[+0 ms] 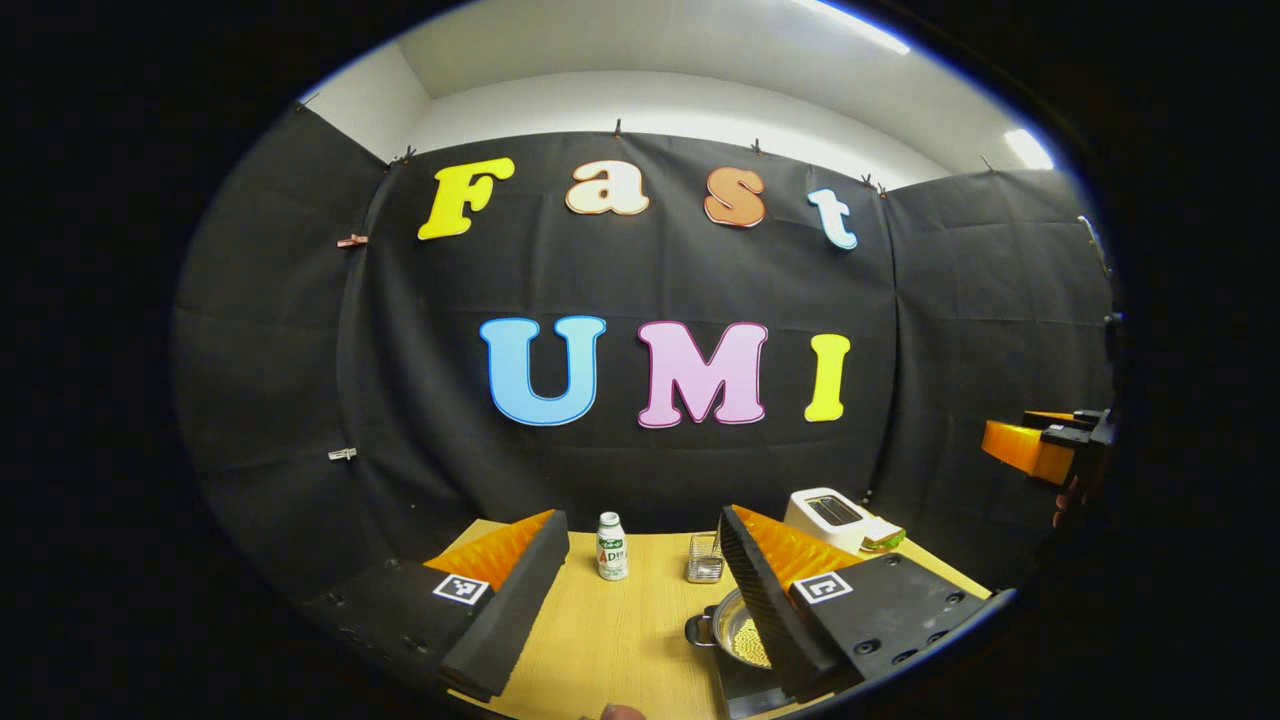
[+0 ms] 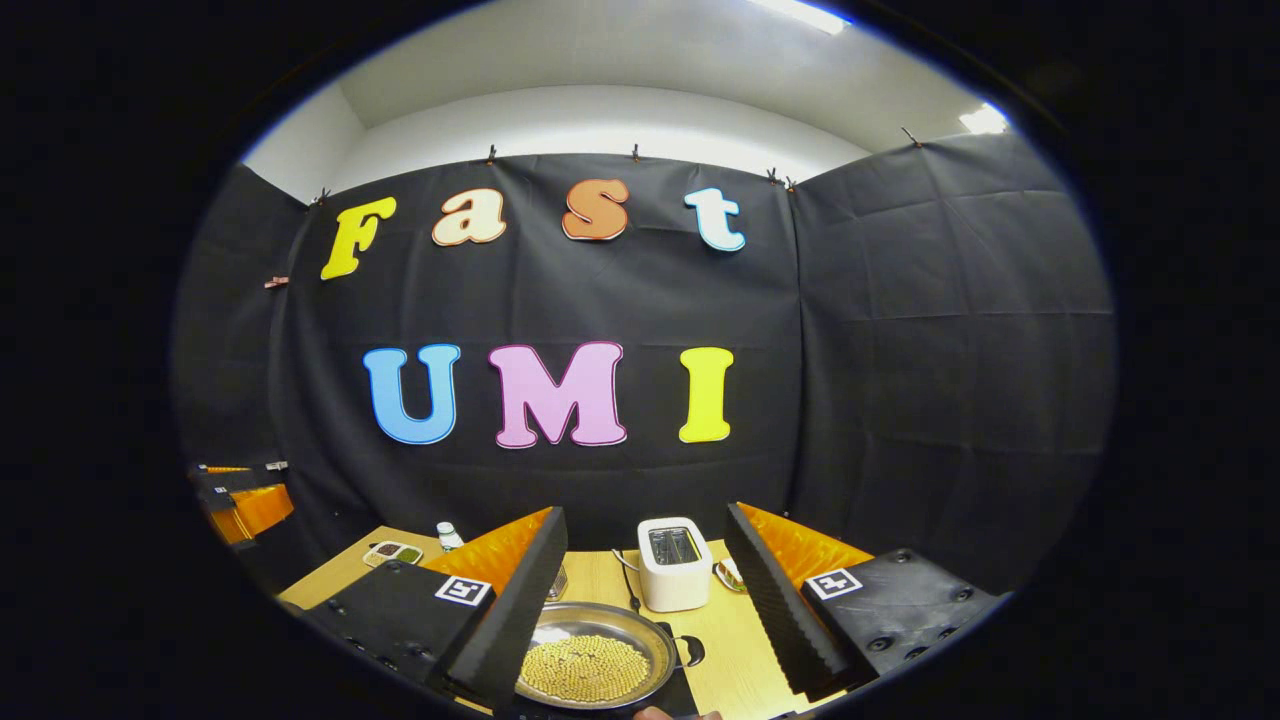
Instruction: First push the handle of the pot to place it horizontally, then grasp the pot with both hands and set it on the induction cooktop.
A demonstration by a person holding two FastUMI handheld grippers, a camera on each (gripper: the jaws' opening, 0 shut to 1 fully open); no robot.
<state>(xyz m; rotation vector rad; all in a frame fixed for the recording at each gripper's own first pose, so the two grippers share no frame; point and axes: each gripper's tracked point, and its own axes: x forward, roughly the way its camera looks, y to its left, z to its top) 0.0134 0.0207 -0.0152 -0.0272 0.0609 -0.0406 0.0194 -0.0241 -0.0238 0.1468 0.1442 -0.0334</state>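
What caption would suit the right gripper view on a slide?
Open right gripper above a pot of yellow beads, with a white toaster behind it on the wooden table.

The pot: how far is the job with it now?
Looks nearly done: the pot, holding yellow beads, already sits on the dark cooktop, side handle showing. Nothing is in hand: the left tool and right tool are open and raised above the table. Little seems left except pulling away.

pot (image 1: 738, 630): half hidden behind finger | cooktop (image 1: 745, 690): cut by edge, seemingly under pot | bottle (image 2: 449, 537): label unreadable
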